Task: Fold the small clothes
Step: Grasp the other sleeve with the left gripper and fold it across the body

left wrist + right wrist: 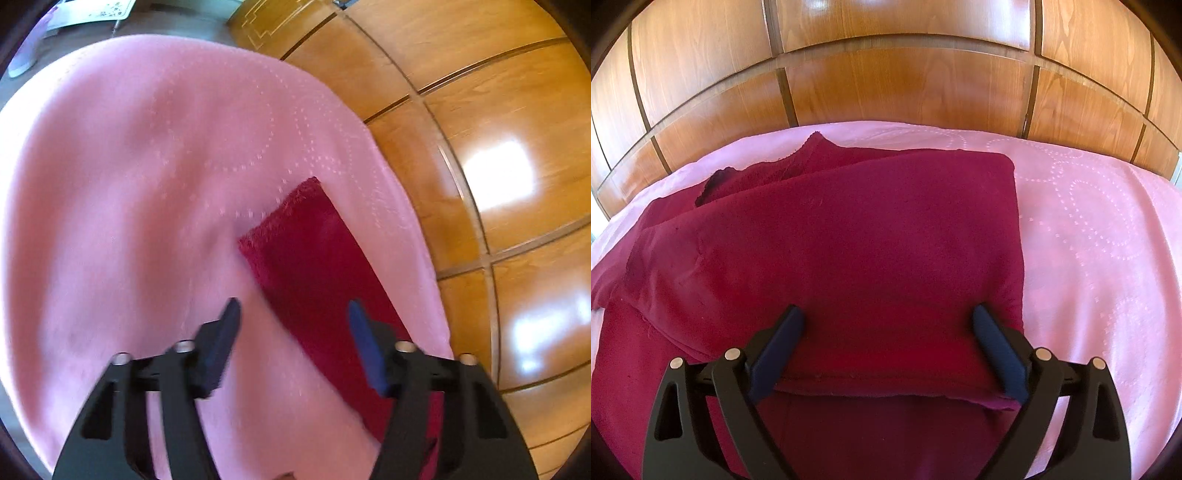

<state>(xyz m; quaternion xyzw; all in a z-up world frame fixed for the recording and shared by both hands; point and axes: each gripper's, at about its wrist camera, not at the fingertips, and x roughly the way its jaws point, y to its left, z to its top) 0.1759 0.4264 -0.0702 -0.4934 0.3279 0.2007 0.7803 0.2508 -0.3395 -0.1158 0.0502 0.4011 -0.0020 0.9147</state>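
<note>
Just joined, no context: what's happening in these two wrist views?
A person with two handheld grippers is folding a dark red knit garment on a pink dotted bedspread beside a wooden panelled wall. The right gripper hovers over the folded body, jaws wide, gripping nothing. The left gripper, jaws apart and empty, sits above a flat red strip of the garment; that view is motion-blurred.

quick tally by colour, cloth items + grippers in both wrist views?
Dark red garment: 1
Pink bed cover: 1
Black grippers: 2, left gripper and right gripper, both open, nothing held
Total: 4
</note>
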